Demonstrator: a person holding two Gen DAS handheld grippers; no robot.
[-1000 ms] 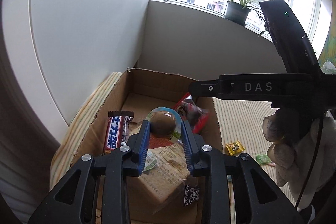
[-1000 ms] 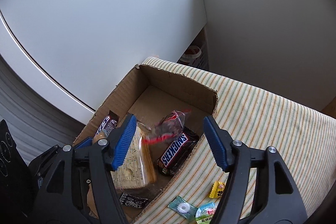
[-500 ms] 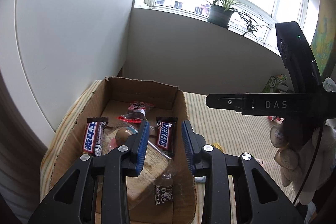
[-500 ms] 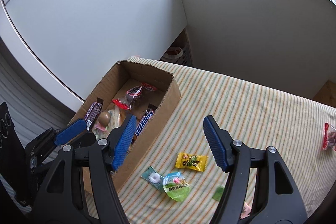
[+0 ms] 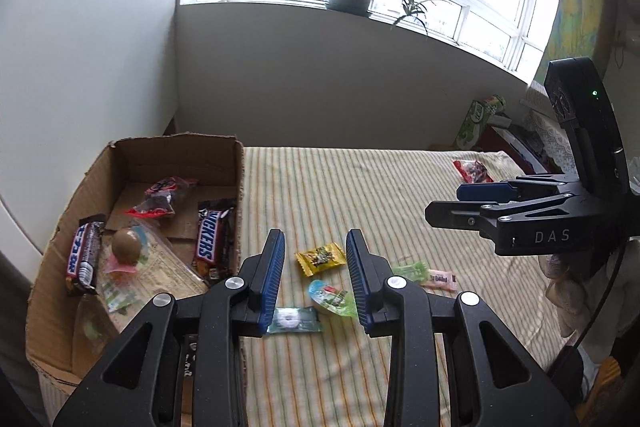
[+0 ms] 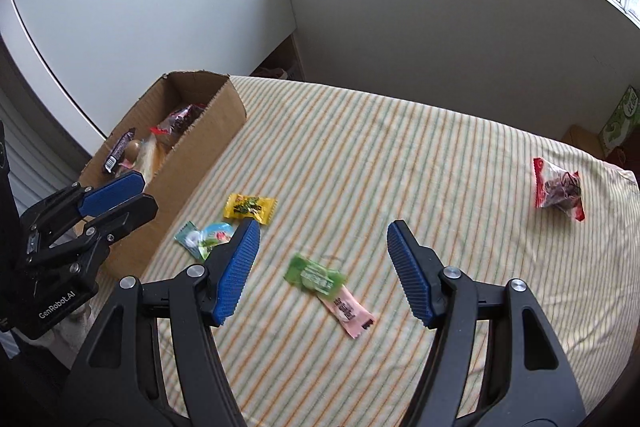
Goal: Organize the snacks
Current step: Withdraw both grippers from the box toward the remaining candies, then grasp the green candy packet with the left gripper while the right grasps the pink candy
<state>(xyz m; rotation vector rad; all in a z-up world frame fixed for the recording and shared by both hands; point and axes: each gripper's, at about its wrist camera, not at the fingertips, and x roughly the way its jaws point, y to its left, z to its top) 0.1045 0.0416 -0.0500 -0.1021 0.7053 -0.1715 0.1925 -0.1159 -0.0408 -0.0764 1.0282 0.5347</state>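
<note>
Inside of open brown cardboard box [image 5: 132, 163] is seen only from left wrist: brown "SNICKERS" bar [image 5: 210, 241], a second bar with blue-white lettering [image 5: 82, 259], red bag of dark snacks [image 5: 162, 197]. Striped cloth-covered worktop [image 6: 400, 155] is shown more fully from right wrist: yellow candy wrapper [image 6: 250, 207], green wrapper [image 6: 316, 275], pink sachet [image 6: 350, 311], red bag [image 6: 558, 189] well apart near far edge. Left gripper [image 5: 316, 277] jaws narrow, nothing held; right gripper [image 6: 322, 269] jaws wide, nothing held. "DAS" is read on right gripper, "GenRobot.AI" on left.

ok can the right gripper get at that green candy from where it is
Probably yes. The right gripper hangs open over the striped cloth, and the green candy lies in line with the gap between its jaws. Nothing covers it; only the pink wrapper lies against one end.
</note>
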